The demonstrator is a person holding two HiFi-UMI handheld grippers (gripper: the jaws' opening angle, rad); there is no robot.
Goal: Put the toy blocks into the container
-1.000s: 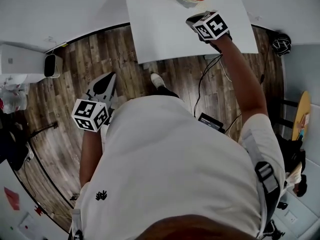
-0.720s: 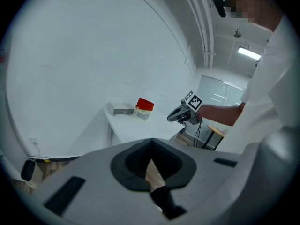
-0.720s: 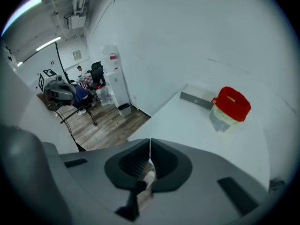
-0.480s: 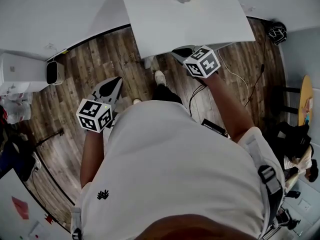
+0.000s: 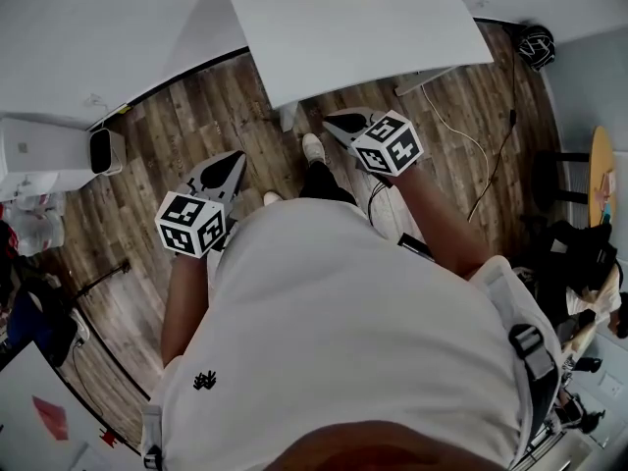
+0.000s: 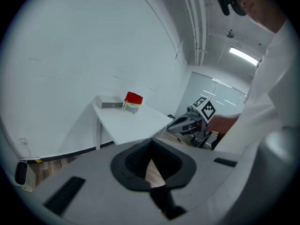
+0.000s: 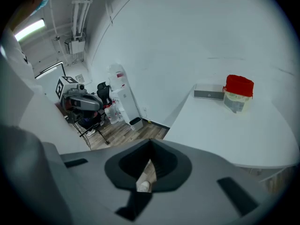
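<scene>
Two claws are held low in front of the person, over the wooden floor [image 5: 147, 165] and off the near edge of the white desk [image 5: 373, 37]. The left claw [image 5: 229, 164] has its jaws pressed together, and nothing sits between them; through the thin slit only a strip of floor shows. The right claw [image 5: 339, 123] is closed in the same way, jaws together and empty, again with only floor seen behind the slit. Neither claw touches the desk or anything on it. The right claw is the one nearer to the near edge of the desk, and the left claw hangs further to the left, beside the person's white shirt [image 5: 343, 332].

On the desk, close to its far edge, stands the container [image 7: 238, 93], clear below and red on top. Just beside it, on its left side in the right gripper view, lies a flat grey box [image 7: 209, 93]. Whether toy blocks are inside the container I cannot tell from here. Both claws are well apart from the container
</scene>
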